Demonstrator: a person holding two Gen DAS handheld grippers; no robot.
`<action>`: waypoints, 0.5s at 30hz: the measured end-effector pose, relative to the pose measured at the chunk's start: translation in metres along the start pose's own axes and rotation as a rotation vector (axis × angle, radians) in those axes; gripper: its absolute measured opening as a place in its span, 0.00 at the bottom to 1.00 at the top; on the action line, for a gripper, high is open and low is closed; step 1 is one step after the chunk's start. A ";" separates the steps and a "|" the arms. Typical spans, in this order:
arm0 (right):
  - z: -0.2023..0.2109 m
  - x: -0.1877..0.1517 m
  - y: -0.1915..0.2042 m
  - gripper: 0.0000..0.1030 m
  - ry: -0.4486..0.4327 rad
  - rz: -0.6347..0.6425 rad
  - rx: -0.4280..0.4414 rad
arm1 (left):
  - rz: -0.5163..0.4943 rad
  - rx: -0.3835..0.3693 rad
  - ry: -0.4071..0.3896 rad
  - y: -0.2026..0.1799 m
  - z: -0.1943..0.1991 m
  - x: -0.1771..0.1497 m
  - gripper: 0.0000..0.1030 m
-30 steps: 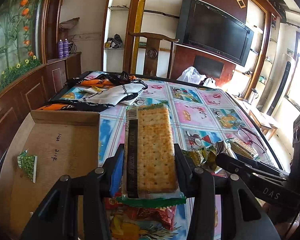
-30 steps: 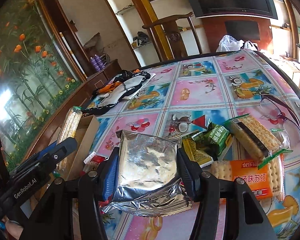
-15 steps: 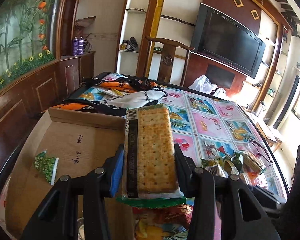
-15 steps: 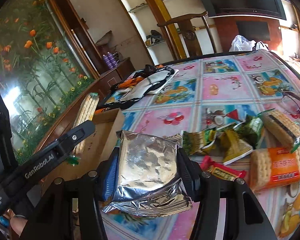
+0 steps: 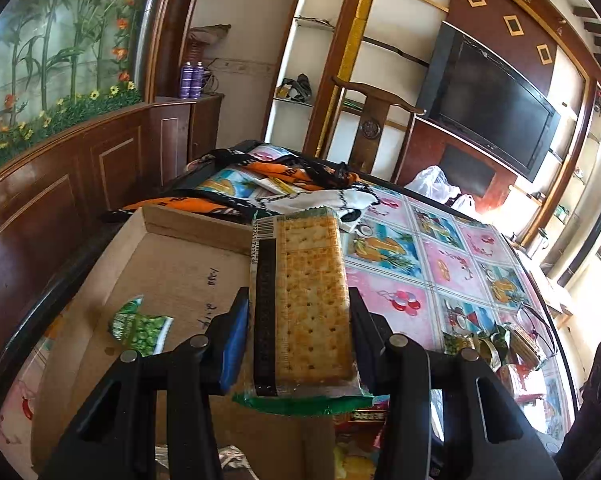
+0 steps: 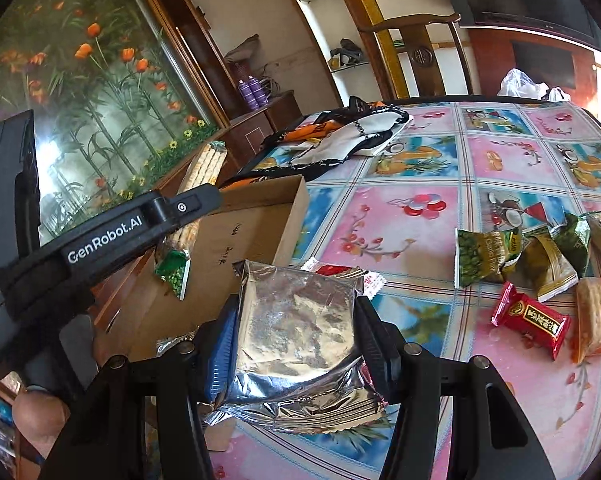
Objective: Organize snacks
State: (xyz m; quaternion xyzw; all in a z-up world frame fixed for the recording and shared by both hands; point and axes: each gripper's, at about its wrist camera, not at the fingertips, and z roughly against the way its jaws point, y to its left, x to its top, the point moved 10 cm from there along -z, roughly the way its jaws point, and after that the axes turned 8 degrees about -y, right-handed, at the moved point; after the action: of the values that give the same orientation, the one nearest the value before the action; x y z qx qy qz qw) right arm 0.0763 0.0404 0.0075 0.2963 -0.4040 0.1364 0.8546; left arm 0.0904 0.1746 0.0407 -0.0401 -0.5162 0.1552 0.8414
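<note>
While both hands hang over the table's left end, I count 2 held packs. My left gripper [image 5: 298,322] is clamped on 1 long cracker pack [image 5: 304,300], clear wrap with green crimped ends and a barcode strip, above the cardboard box [image 5: 168,264]. My right gripper [image 6: 296,330] is clamped on 1 crinkled silver foil pouch [image 6: 296,332], just right of the box. Inside the box lies 1 small green pea packet [image 5: 140,326]; handwritten marks on its floor I cannot read. The left tool's arm reads "GenRobot.AI". On the glossy fruit-print tablecloth [image 6: 400,216] I count about 4 green and gold sachets [image 6: 516,248] heaped together, 1 red candy wrapper [image 6: 534,320] with writing too small to read, and 1 orange cracker pack [image 6: 598,316] at the right edge. 2 purple cans [image 5: 192,80] stand on the wooden cabinet.
</note>
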 end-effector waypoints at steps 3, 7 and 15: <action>-0.003 -0.001 0.004 0.59 0.002 0.006 0.005 | 0.014 0.009 -0.003 0.010 0.000 0.002 0.43; -0.007 -0.003 0.015 0.59 0.002 0.016 0.014 | 0.031 0.025 -0.001 0.023 0.001 0.004 0.43; -0.015 -0.006 0.053 0.59 0.004 0.054 0.071 | 0.082 0.022 0.057 0.053 0.007 -0.005 0.43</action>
State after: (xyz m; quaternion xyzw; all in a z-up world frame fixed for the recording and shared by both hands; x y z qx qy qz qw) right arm 0.0571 0.0916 0.0165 0.3154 -0.4051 0.1741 0.8403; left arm 0.0706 0.2231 0.0276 -0.0565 -0.4883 0.1941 0.8489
